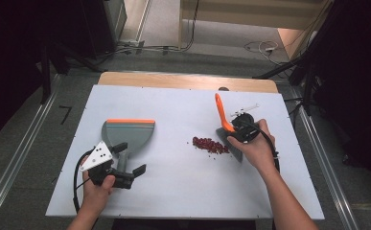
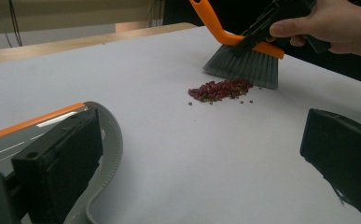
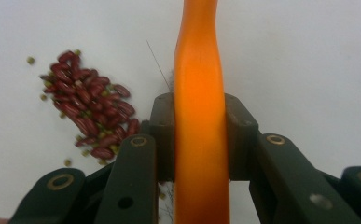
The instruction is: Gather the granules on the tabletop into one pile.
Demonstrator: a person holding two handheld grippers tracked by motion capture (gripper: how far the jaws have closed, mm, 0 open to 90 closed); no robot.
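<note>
The fingers (image 3: 236, 135) of the right gripper (image 3: 200, 140) were closed tight on the orange handle of the brush (image 3: 200, 93), while those of the left gripper (image 1: 128, 160) stood wide apart, holding nothing.

In the high view, the left gripper hovered just behind the grey dustpan (image 1: 128, 134), whose orange lip faced away from the person on the white counter (image 1: 183, 191). Well to its right lay the heap of red beans (image 1: 211, 144), with the brush (image 1: 226, 129) set down at the heap's right side, probably so a stroke would drive the beans toward the pan.

In the left gripper view, one finger (image 2: 57, 163) overlapped the dustpan's (image 2: 106, 154) rear and the other (image 2: 343, 154) stood far off, a spread that seemed meant to take the pan's handle. The brush's (image 2: 243, 65) bristles touched the beans' (image 2: 220, 89) far edge.

In the right gripper view, the beans (image 3: 92, 107), mixed with small green grains, sat left of the clamped handle.
</note>
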